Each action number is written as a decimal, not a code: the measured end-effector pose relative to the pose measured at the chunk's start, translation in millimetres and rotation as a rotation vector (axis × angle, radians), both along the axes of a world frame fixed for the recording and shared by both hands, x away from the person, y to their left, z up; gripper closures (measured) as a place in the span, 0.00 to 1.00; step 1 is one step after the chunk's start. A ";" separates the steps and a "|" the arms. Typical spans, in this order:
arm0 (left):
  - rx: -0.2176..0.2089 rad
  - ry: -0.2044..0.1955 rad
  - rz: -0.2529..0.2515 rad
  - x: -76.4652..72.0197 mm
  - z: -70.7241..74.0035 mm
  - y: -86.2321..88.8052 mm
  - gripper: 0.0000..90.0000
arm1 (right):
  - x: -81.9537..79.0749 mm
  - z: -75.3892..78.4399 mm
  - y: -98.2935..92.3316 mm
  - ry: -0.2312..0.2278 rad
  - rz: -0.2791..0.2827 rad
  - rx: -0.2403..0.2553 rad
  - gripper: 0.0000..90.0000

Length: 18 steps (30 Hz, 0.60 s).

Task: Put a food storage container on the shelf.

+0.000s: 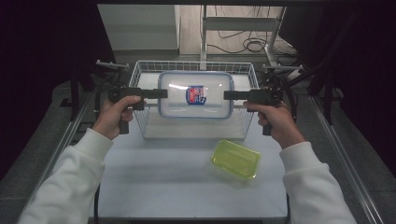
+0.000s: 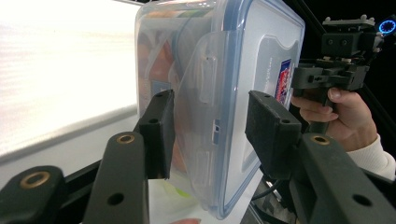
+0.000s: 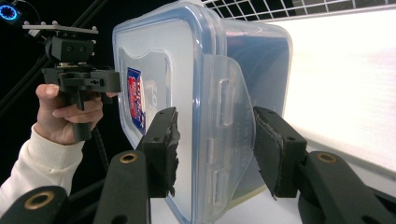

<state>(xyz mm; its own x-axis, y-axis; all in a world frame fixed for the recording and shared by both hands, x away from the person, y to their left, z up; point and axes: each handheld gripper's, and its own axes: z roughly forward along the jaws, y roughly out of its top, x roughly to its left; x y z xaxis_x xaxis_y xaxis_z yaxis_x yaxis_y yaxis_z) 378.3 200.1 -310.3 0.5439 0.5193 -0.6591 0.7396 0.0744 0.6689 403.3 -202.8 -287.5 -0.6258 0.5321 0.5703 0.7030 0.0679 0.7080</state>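
In the high view, a clear plastic container [image 1: 196, 94] with a blue-rimmed lid and a red-and-blue label hangs level above a white wire basket [image 1: 140, 70] that stands at the far edge of the bench [image 1: 154, 182]. The left gripper [image 1: 161, 93] clamps the container's left end and the right gripper [image 1: 229, 95] its right end, each held by a hand in a white sleeve. A yellow-green tub [image 1: 236, 158] lies on the bench near the right edge, in front of the basket and well apart from both grippers.

In the left gripper view, the container [image 2: 247, 70] stands on edge between the two black jaws. The left gripper [image 2: 210, 133] has one pad against the base side and the other against the lid side, with the locking flap between them, so the jaws are clamped on the container's end. Beyond it, the right gripper [image 2: 306, 74] meets the far end.

In the right gripper view, the container [image 3: 187, 79] again stands on edge. The right gripper [image 3: 215, 149] presses its pads on lid and base around the side flap, gripping that end. The left gripper [image 3: 114, 80] holds the far end, just beside the label.
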 end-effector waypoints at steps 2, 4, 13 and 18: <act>0.005 0.000 -0.001 4.0 0.7 0.8 0.60 | 4.0 0.1 0.3 0.004 0.000 0.000 0.57; 0.006 0.000 0.004 7.4 1.5 1.3 0.60 | 7.7 -0.3 0.7 0.005 0.000 0.003 0.57; -0.002 0.011 0.020 25.2 -0.9 4.3 0.60 | 28.8 0.0 4.4 0.002 0.005 -0.001 0.57; 0.008 0.018 0.026 34.3 -1.5 6.5 0.60 | 39.9 -4.7 7.0 0.018 0.007 0.005 0.57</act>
